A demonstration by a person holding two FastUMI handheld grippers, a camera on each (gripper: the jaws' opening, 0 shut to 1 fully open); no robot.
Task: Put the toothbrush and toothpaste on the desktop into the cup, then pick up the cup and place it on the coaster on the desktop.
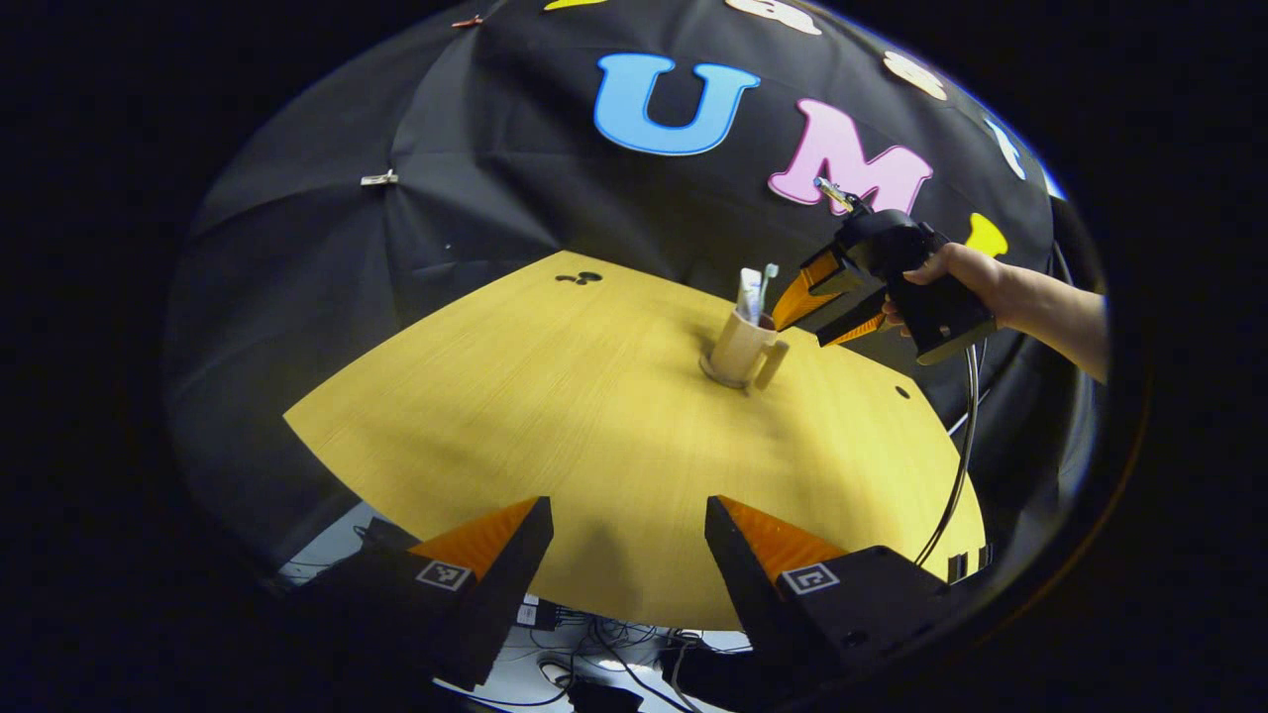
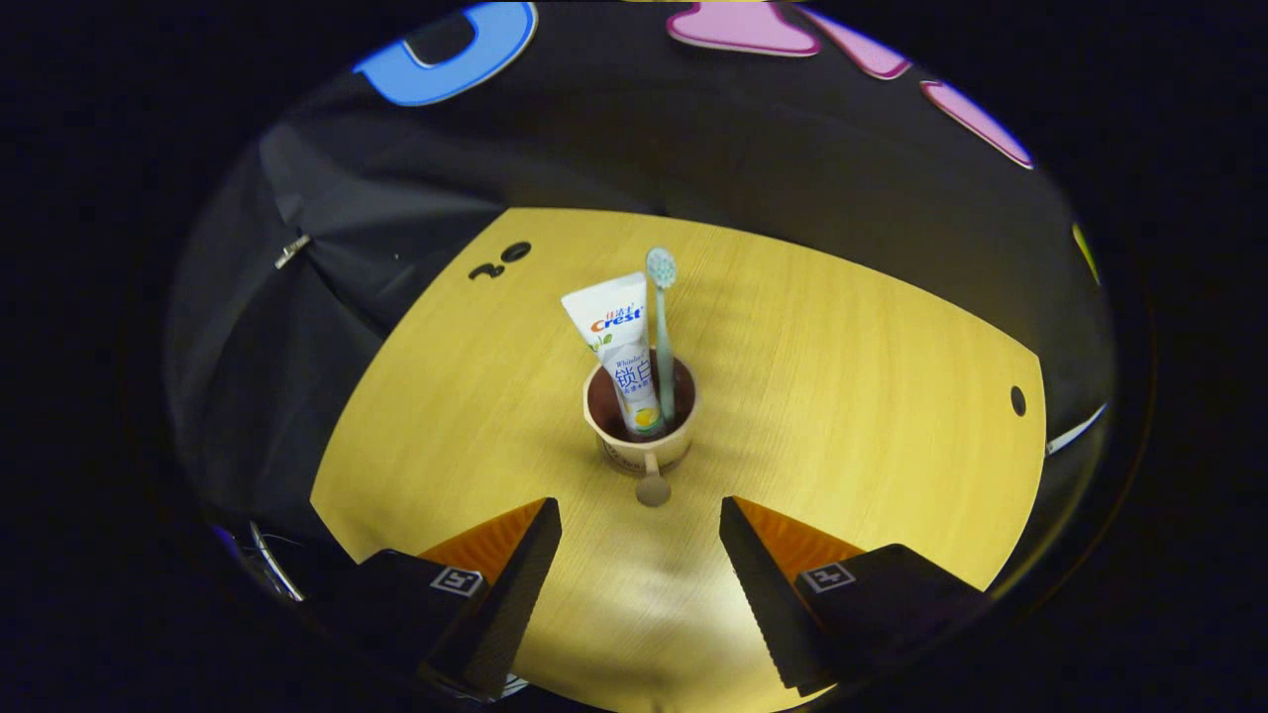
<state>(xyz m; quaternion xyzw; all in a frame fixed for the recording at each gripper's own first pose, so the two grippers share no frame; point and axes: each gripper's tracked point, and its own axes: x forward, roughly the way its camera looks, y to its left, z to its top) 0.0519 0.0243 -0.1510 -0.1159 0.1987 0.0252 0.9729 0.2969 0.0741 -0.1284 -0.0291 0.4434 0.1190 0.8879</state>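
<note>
A beige cup (image 1: 735, 347) stands upright toward the far right of the wooden table (image 1: 555, 426), on what looks like a thin round coaster (image 1: 712, 374). Its handle (image 1: 772, 364) points toward the right gripper. A white toothpaste tube (image 1: 750, 295) and a pale toothbrush (image 1: 766, 281) stand inside it. The right gripper (image 1: 798, 333), held by a hand (image 1: 956, 269), hovers open just right of the cup's rim, touching nothing. In the right gripper view the cup (image 2: 642, 441), tube (image 2: 620, 347) and brush (image 2: 662, 327) sit just beyond my open right gripper (image 2: 640, 525). My left gripper (image 1: 629, 525) is open over the near table edge.
Small dark holes mark the tabletop at the far left (image 1: 580, 278) and near the right edge (image 1: 901, 392). A black cable (image 1: 959, 465) hangs from the right gripper past the table's right edge. Cables and gear (image 1: 614, 644) lie on the floor below the near edge.
</note>
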